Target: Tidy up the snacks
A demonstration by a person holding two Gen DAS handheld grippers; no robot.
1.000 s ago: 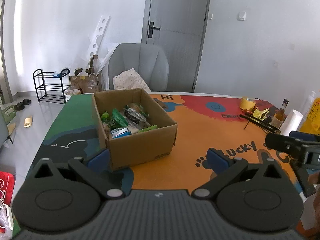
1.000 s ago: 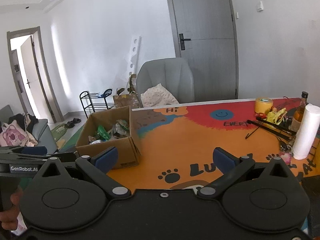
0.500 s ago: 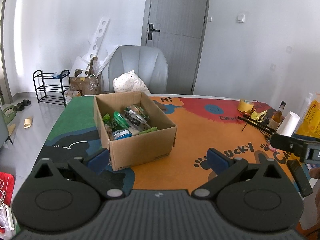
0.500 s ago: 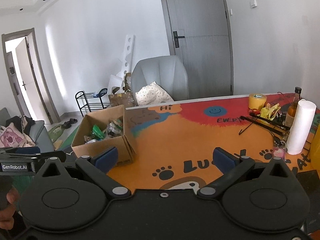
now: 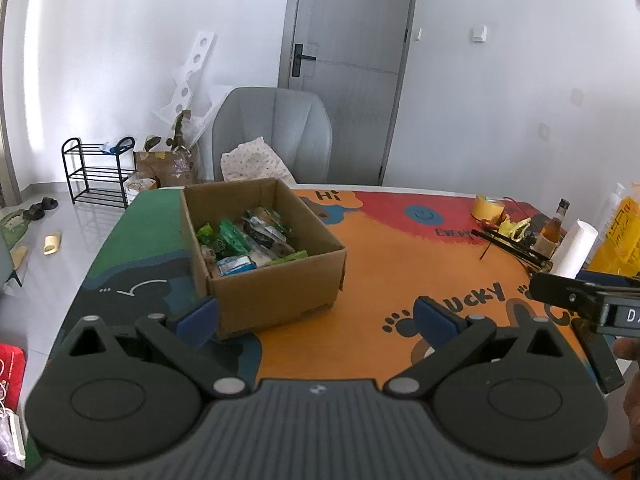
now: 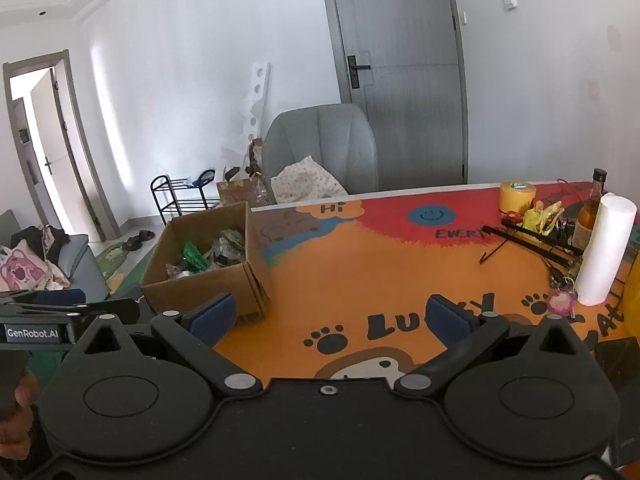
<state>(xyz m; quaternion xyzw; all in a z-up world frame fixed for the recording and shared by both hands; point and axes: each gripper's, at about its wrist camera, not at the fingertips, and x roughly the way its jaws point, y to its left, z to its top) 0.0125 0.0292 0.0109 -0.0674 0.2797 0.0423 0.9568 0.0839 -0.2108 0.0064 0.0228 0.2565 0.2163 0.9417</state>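
Desk (image 5: 400, 272) covered with a colourful mat, mostly orange, with red, green and dark blue parts; readable on it "Hi", "EVERY", "LUCKY" and black paw prints. Behind the desk a grey chair (image 5: 276, 128) with a dotted white cushion (image 5: 252, 162), and a grey door (image 5: 352, 60).

Near the left part of the desk, an open cardboard box (image 5: 276, 284), full of snack packets (image 5: 248, 240), mostly green and silver; print on them too small to read. All visible snacks inside this box.

At the right edge, standing close together: a white paper towel roll (image 6: 606, 248), a brown glass bottle (image 6: 592, 204), a yellow tape roll (image 6: 517, 196), and black folded rods (image 6: 532, 240).

Left gripper (image 5: 316, 316) wide open, blue pads far apart, nothing between them, just before the box. Right gripper (image 6: 328, 318) also wide open and empty, over the orange area. In the right wrist view, white label "GenRobot.AI" on the left gripper's body.
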